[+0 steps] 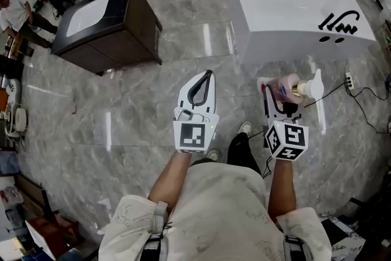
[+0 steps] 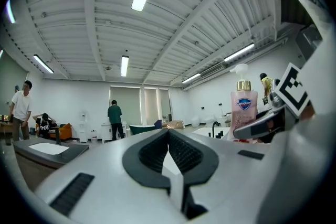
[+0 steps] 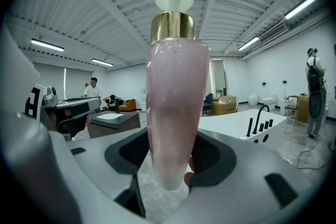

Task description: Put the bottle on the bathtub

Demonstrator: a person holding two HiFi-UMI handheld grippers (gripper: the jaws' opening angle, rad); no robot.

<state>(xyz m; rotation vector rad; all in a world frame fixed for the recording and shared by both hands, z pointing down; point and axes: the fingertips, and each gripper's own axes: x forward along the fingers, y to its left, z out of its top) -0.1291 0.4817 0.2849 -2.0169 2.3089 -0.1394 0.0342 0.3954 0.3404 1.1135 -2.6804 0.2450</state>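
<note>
Pink pump bottle [image 1: 288,86] is up in the air, upright, short of the white bathtub [image 1: 293,3] ahead. The right gripper [image 3: 170,157] is clamped low on its body, I'd guess so it lands standing. The left gripper [image 1: 201,85] has its jaws together on nothing, just hanging alongside.

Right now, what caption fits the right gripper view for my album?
Right gripper clamps a pink pump bottle upright, white bathtub with black faucet just ahead.
</note>
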